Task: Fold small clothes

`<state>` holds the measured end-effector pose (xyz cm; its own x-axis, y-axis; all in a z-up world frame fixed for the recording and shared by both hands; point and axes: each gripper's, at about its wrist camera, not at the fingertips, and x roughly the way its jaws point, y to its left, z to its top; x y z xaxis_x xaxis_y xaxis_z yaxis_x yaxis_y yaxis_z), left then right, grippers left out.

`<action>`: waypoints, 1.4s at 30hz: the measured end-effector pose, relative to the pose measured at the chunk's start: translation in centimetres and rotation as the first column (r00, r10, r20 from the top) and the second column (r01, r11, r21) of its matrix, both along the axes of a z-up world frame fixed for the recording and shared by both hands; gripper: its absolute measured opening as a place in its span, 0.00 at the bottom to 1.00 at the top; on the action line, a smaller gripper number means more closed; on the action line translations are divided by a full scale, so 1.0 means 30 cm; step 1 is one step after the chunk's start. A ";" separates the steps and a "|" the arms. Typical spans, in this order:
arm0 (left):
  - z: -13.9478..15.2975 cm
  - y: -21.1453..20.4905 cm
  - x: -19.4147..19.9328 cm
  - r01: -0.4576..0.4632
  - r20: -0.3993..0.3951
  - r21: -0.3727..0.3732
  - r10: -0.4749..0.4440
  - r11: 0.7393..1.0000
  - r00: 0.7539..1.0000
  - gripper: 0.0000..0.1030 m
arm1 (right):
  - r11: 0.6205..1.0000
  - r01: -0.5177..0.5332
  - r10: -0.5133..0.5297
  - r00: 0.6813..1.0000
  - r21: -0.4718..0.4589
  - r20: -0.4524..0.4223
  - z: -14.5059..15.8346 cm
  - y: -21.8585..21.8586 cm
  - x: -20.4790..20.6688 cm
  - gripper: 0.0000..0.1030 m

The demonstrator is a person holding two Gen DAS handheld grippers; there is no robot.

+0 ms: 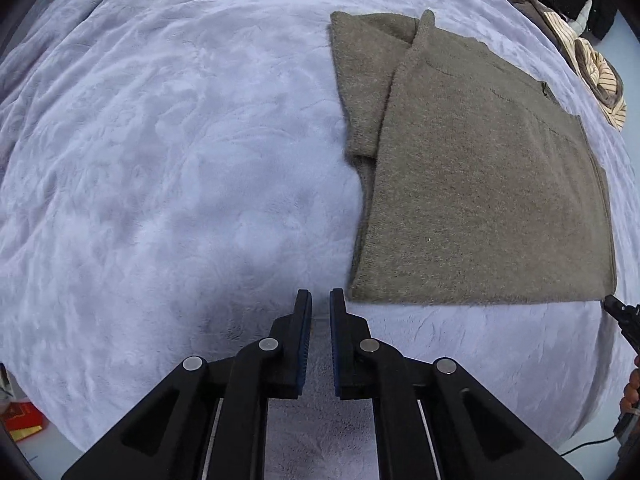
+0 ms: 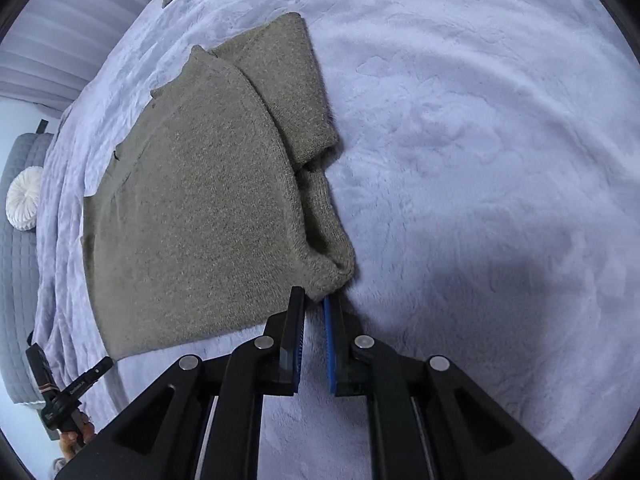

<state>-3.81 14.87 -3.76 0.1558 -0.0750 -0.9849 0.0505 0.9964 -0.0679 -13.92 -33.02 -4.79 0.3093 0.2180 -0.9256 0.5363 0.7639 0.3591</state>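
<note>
An olive-brown knit sweater (image 1: 476,184) lies partly folded on the lavender blanket (image 1: 168,168), one sleeve folded beside the body. My left gripper (image 1: 320,295) hovers just off the sweater's near left corner, jaws slightly apart and empty. In the right wrist view the sweater (image 2: 192,216) fills the left middle. My right gripper (image 2: 315,296) sits at its near right corner, where the folded cuff (image 2: 334,270) bulges, jaws narrowly apart; the fabric edge lies just ahead of the tips, not clamped. The right gripper's tip shows at the left view's right edge (image 1: 622,316).
A pile of striped and dark clothes (image 1: 588,48) lies at the bed's far right edge. A red packet (image 1: 22,420) lies on the floor at lower left. A grey quilted headboard with a white round cushion (image 2: 24,198) stands beyond the bed. The left gripper (image 2: 68,392) shows at lower left.
</note>
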 end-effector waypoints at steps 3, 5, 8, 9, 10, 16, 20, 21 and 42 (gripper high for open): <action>0.048 0.023 0.014 -0.014 0.039 0.036 0.013 0.999 0.999 0.09 | 1.000 -0.003 0.005 0.999 -0.030 0.037 0.064 0.021 -0.023 0.08; 0.069 0.021 0.037 -0.017 0.063 0.050 0.014 0.999 0.998 0.09 | 0.999 -0.015 0.018 0.997 -0.037 0.073 0.102 0.048 -0.019 0.13; 0.077 0.013 0.064 -0.014 0.072 0.036 0.011 0.999 0.997 0.09 | 0.998 -0.044 0.048 0.994 -0.041 0.099 0.125 0.080 0.007 0.13; 0.076 0.010 0.070 -0.008 0.071 0.036 0.005 0.999 0.997 0.09 | 0.998 -0.056 0.060 0.993 -0.043 0.105 0.129 0.093 0.026 0.13; 0.073 0.004 0.075 0.001 0.066 0.037 -0.003 0.999 0.998 0.09 | 0.997 -0.067 0.071 0.991 -0.046 0.109 0.128 0.108 0.047 0.13; 0.077 -0.065 0.127 0.042 0.084 0.043 -0.046 0.998 0.995 0.09 | 0.995 -0.094 0.098 0.990 -0.044 0.105 0.103 0.140 0.149 0.17; 0.099 -0.113 0.214 0.052 0.122 0.057 -0.059 0.997 0.991 0.09 | 0.994 -0.101 0.104 0.990 -0.046 0.092 0.084 0.151 0.179 0.17; 0.104 -0.126 0.245 0.056 0.127 0.049 -0.062 0.997 0.990 0.09 | 0.994 -0.102 0.105 0.990 -0.038 0.092 0.079 0.153 0.183 0.17; 0.026 -0.152 0.440 0.073 0.106 0.177 -0.093 0.981 0.990 0.09 | 0.999 -0.044 0.043 0.997 0.013 0.062 0.022 0.091 0.130 0.17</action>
